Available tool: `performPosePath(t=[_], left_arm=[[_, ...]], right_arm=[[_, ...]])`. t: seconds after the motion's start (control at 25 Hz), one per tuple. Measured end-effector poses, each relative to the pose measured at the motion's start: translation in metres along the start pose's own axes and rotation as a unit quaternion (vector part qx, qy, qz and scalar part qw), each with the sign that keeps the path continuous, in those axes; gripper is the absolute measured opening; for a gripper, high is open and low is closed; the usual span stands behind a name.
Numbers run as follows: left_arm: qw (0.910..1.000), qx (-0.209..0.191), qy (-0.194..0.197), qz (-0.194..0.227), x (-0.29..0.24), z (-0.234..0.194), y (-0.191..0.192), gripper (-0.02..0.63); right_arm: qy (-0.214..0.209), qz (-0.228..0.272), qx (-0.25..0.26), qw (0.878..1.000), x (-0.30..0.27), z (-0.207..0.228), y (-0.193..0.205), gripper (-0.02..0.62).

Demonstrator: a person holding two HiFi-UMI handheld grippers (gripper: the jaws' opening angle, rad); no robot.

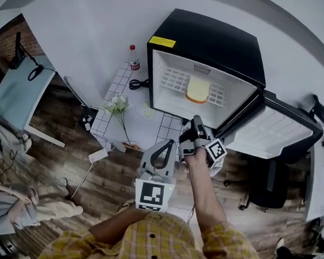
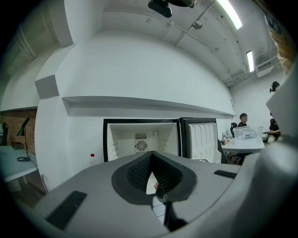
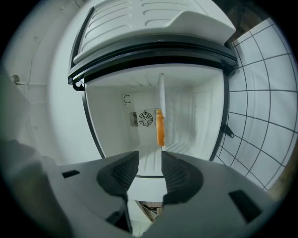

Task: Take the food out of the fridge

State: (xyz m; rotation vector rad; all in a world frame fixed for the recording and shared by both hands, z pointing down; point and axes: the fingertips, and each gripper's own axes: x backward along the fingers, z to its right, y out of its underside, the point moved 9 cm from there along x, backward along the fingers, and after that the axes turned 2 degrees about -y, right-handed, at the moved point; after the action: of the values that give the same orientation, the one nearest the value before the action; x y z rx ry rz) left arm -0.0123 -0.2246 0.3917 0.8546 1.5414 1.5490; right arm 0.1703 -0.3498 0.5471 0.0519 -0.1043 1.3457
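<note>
In the head view, the slice of bread (image 1: 198,90) lay flat on the wire shelf (image 1: 173,80) inside the open fridge (image 1: 211,41), broad face up and browned crust edge toward the open front. It looked nearly square, so I could not tell a long axis. The right gripper (image 1: 196,123) was just outside the fridge's front edge, aimed inward, with the bread ahead of it and well apart from its tips. The left gripper (image 1: 166,147) was lower and further back, near the tiled table (image 1: 151,125).

In the left gripper view, the pads met at their tips with nothing between them. The fridge interior showed beyond, the door (image 1: 271,130) swung out to the right. The bread could not be made out there.

In the right gripper view, rolled on its side, the jaws stood clearly apart and empty. The bread showed past the gap, deep in the fridge, as a thin orange strip seen edge-on, its length running along the shelf.
</note>
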Motion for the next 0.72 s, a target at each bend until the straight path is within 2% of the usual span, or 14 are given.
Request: performPosePath(t=[0.4,0.72], left_arm=[[0.9999,-0.001,0.006,-0.011,-0.004,-0.001,0.008,0.006],[0.9997,-0.01,0.012,-0.017,-0.01,-0.002,0.011,0.006]], right_arm=[[0.018,0.024,-0.009,1.0,-0.037,0.019,-0.018,0.201],[0.03,0.037,-0.013,0.999,-0.06,0.022,-0.024,0.206]])
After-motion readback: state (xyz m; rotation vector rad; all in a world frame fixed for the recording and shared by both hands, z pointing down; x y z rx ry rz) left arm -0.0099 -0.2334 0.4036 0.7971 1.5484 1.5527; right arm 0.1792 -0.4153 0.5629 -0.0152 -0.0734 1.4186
